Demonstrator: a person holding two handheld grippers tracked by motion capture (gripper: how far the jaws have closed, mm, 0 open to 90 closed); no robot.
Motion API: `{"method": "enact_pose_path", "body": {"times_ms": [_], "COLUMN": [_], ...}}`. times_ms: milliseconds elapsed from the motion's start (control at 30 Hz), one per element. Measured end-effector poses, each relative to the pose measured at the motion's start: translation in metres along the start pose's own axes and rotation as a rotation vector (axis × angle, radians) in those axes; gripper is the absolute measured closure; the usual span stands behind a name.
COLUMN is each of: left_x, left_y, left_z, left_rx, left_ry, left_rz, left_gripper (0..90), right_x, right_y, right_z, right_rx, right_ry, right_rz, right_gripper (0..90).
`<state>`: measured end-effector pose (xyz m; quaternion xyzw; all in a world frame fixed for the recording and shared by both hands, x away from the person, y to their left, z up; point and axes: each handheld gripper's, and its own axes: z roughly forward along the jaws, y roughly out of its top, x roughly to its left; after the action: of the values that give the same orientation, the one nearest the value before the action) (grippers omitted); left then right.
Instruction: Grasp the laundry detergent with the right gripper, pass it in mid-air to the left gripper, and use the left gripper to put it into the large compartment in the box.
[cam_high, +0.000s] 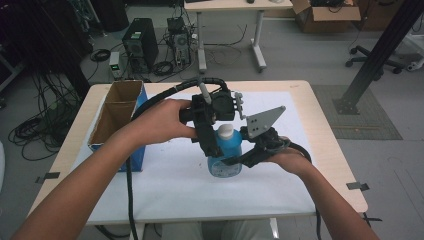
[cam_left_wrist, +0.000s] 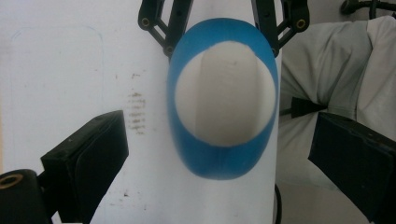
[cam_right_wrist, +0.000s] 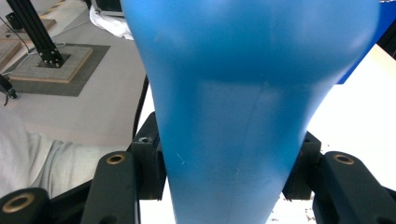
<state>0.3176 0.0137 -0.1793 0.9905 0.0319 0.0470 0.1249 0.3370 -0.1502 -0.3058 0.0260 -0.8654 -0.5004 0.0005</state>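
Blue bottle (cam_high: 224, 159), one, white cap (cam_high: 226, 131), label unreadable, on desk (cam_high: 320, 145). Right claw (cam_high: 239, 159) clenched on bottle; left claw (cam_high: 212, 145) released around cap. One cardboard box (cam_high: 116, 112).

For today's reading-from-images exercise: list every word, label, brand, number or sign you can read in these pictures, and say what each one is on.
None can be read.
Blue bottle: a pale label low on its front, too small and blurred to read.
White cap: faint raised marks, not legible.
Cardboard box with its blue side: no print visible.
White table sheet: only smudges, no writing.
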Motion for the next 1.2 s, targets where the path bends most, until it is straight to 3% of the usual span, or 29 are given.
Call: {"method": "enact_pose_path", "body": {"times_ms": [733,867,1200], "left_x": [0.003,0.003,0.004], "left_y": [0.004,0.004,0.003], "left_z": [0.02,0.022,0.025], "left_rx": [0.006,0.004,0.012], "left_ry": [-0.024,-0.031,-0.037], "left_rz": [0.004,0.016,0.008], "left_gripper": [9.0,17.5,20.1], "right_x": [0.0,0.0,0.0], "right_y": [0.002,0.002,0.002], "right_z": [0.001,0.001,0.002], "right_rx": [0.008,0.01,0.008], "right_ry": [0.004,0.001,0.004], "right_rz": [0.002,0.001,0.001], "right_gripper": [45.1,45.1,45.1]}}
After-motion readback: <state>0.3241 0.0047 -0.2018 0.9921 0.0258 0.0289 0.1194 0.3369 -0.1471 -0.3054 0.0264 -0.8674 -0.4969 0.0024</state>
